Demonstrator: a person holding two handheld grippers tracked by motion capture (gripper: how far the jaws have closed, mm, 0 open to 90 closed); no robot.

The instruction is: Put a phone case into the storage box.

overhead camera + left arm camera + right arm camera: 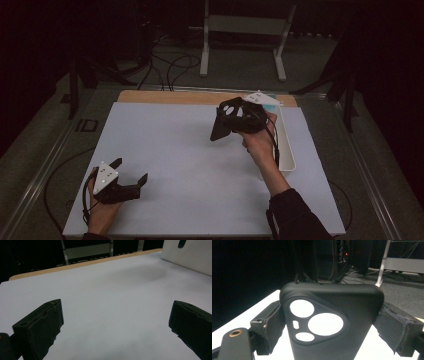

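At the near left corner of the white table (165, 165), the left gripper (131, 175) is held low by the left hand (102, 210), whose wrist is cut off by the bottom edge of the high view. Its jaws are spread wide and pointed toward the right, with nothing between them; in the left gripper view only bare table top is seen between the two black pads (42, 327). Ahead of that gripper and to its right, the right gripper (235, 117) is raised above the table by the right hand (257, 142), the dark-sleeved forearm being angled up from the lower right. Its jaws are closed on the sides of a black phone case (329, 322), which is gripped upright with its camera cut-outs facing the gripper's camera. The lower end of the case is cut off in the right gripper view. Just behind the right gripper, a white tray (287, 150) is partly hidden by the hand and its contents cannot be made out.
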